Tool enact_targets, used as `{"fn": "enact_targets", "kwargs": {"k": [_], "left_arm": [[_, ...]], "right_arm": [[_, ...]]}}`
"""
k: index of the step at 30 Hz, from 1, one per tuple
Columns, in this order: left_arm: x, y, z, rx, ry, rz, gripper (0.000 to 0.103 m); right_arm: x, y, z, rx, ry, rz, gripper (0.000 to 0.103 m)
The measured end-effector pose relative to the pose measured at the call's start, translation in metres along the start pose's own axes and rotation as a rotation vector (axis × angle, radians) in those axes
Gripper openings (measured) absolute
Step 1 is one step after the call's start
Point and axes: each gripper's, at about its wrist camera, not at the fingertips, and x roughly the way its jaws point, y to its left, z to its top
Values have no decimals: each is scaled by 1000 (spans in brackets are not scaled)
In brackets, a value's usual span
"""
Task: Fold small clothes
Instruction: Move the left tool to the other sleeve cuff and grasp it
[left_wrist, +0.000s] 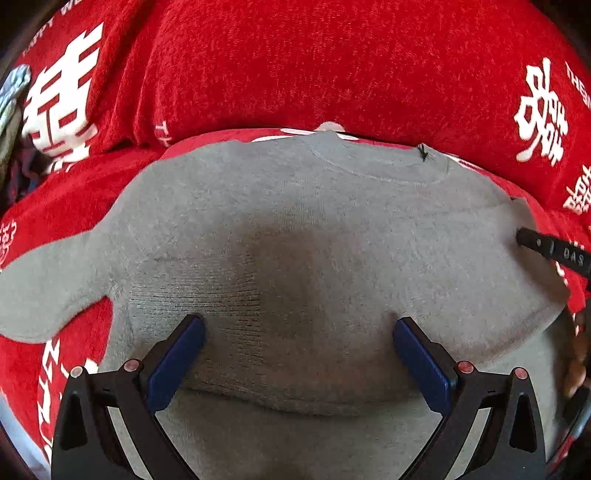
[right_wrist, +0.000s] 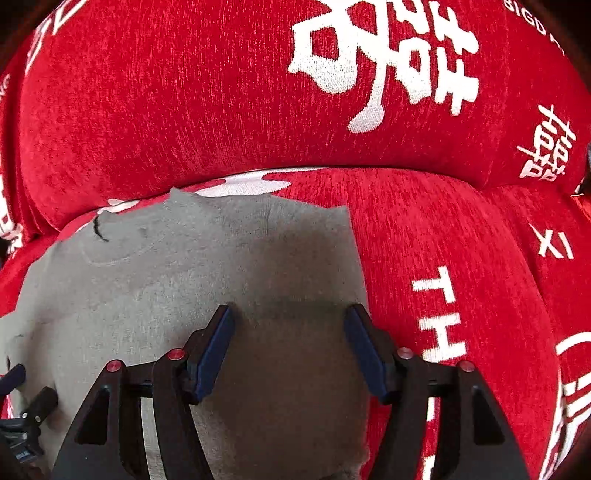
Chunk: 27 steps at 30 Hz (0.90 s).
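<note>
A small grey knit sweater (left_wrist: 295, 206) lies flat on a red sofa cover, neckline (left_wrist: 388, 173) toward the backrest. One sleeve (left_wrist: 40, 295) sticks out to the left, and a fold edge crosses the near part. My left gripper (left_wrist: 299, 328) hovers open over the middle of the sweater with nothing between its blue pads. In the right wrist view the sweater (right_wrist: 184, 277) has a straight right edge. My right gripper (right_wrist: 290, 321) stands open above that side, holding nothing. One black finger of the right gripper (left_wrist: 535, 243) shows at the sweater's right edge.
The sofa's backrest cushion (left_wrist: 295, 66) rises right behind the neckline, red with white characters. Bare red seat (right_wrist: 461, 258) stretches to the right of the sweater. Part of the left gripper (right_wrist: 33, 410) shows at the lower left of the right wrist view.
</note>
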Motion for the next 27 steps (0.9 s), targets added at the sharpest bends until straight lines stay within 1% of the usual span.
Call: {"fn": "enact_targets", "kwargs": {"k": [3,5,6,8,10,11,13,14,17,18,19,20,22,24,26,27], "left_arm": [[-13,1,-6,-30,-20,-49,103],[-14,-5,-14,-3,-20,-49,103],[-13,-9,-19,22,-24,-20,103],[-15,-12,-25,44,-38,7,103],[-24,-10,-30,35,-44,1,103],[-29,-8,-33,27,-44,-12,103],[-41,-7,-45,26,-71,-27,103],[-44,-8,-51,42,-79,-22,103],[-36,-9,-69,76,-41,-9,103],[-40,-8,-76,80,-62,-6,103],[-44,-7,-80,86,-67,-5,103],[-48,-4,-84,86,-62,-14,103],[-60,10,-93,66,-73,-30,103],[-73,34,-95,26,-101,-20,103],[-88,71,-94,-55,-136,0,103],[-95,98,-91,-113,-155,22,103]], "right_arm": [[-23,14,-16,-45,-38,44,68],[-34,30,-35,-78,-40,73,68],[-34,38,-44,-101,-25,70,68],[-33,46,-59,-126,-11,44,67],[-40,48,-73,-152,-46,4,67],[-49,49,-79,-146,-60,-16,67],[-67,44,-93,-120,-102,-6,68],[-72,45,-100,-128,-104,5,69],[-70,49,-123,-169,-56,-4,69],[-71,48,-130,-170,-56,0,69],[-76,46,-139,-168,-80,-3,69],[-79,45,-146,-169,-84,-7,69],[-86,46,-152,-171,-80,-7,69],[-94,48,-155,-177,-68,7,70],[-104,55,-157,-183,-74,29,70],[-109,61,-157,-193,-85,33,70]]}}
